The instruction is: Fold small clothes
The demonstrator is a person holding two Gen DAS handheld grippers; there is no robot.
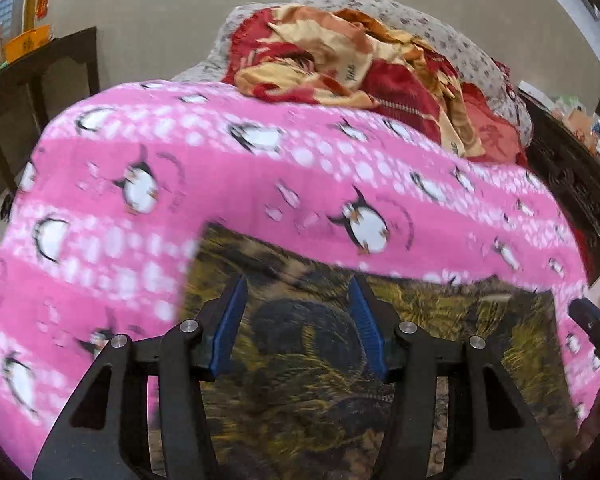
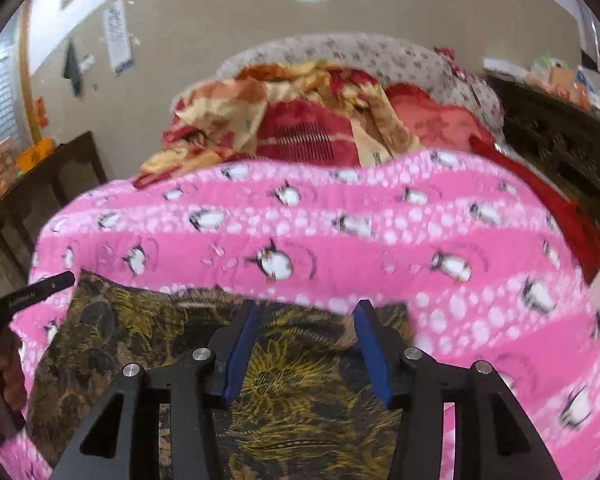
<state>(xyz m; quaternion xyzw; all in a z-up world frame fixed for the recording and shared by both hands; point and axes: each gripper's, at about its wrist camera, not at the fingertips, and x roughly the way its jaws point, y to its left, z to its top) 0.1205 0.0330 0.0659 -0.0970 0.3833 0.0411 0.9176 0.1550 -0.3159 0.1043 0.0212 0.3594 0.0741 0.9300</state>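
The pink penguin blanket (image 1: 260,184) is covering the bed. Both grippers, left gripper (image 1: 298,286) and right gripper (image 2: 306,312), are hovering over the dark flowery cloth (image 2: 284,392), fingers spread wide, holding nothing. They should be grabbing matching corners together.

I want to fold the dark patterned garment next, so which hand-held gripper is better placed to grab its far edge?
Right, probably. The right hand-held gripper is open with its tips at the far edge of the dark patterned garment, near a corner; the left hand-held gripper is open over its middle.
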